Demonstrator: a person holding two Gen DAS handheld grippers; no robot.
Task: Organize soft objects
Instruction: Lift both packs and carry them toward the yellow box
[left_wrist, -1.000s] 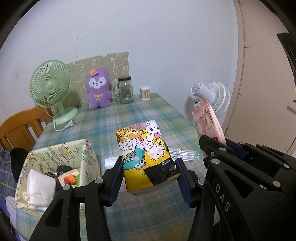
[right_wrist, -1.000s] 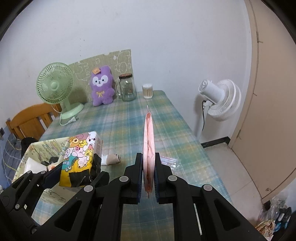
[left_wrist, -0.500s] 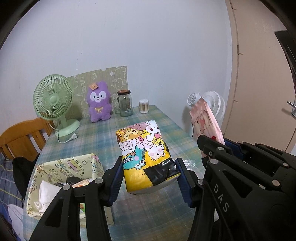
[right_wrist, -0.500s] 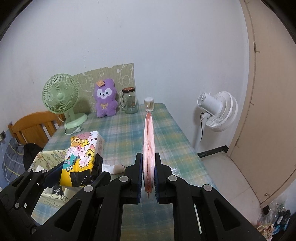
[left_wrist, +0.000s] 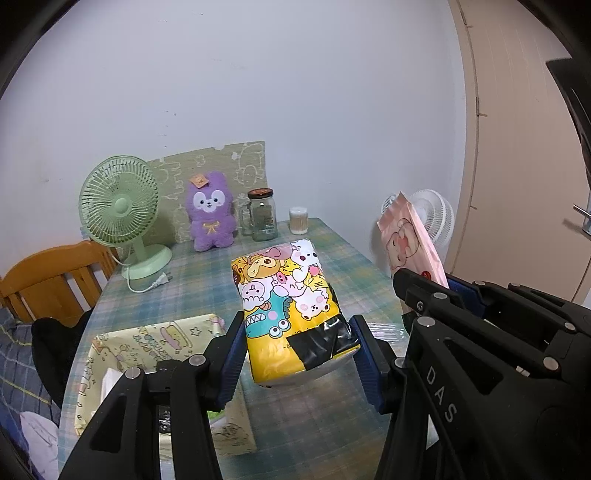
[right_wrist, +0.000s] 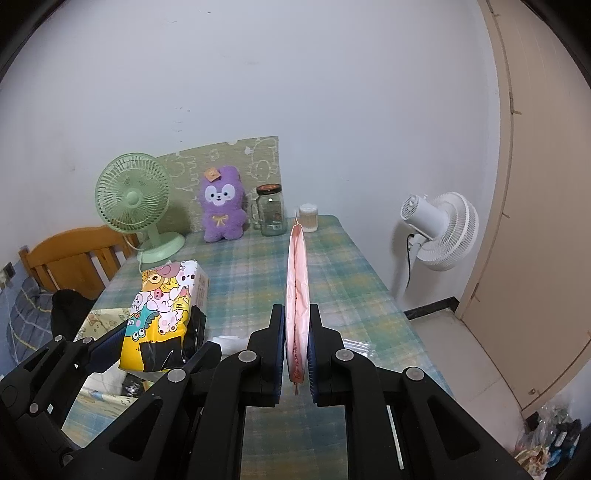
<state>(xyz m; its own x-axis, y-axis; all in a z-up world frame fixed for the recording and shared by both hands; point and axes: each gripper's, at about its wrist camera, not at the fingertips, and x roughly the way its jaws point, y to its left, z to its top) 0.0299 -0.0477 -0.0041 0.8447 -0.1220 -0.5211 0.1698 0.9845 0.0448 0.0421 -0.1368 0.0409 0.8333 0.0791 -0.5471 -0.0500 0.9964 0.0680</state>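
Gripping a yellow cartoon-printed plastic tissue pack (left_wrist: 291, 314), the left claw (left_wrist: 299, 354) is holding it above the plaid-clothed table (left_wrist: 207, 277), right of the pale yellow fabric basket (left_wrist: 147, 343). The right claw (right_wrist: 296, 347) is pinching a thin pink plastic pouch (right_wrist: 296, 280) edge-on, upright over the table's near right side.

Yellow cartoon-print tissue pack (left_wrist: 290, 310) aloft over the table, flat pink pouch (right_wrist: 296, 291) edge-on beside it.

Yellow cartoon-printed tissue pack (left_wrist: 291, 306), pale pink flat pack (right_wrist: 296, 280), purple plush (left_wrist: 210, 218), mint-green fan (left_wrist: 122, 206), blue-green plaid counter (right_wrist: 255, 273).
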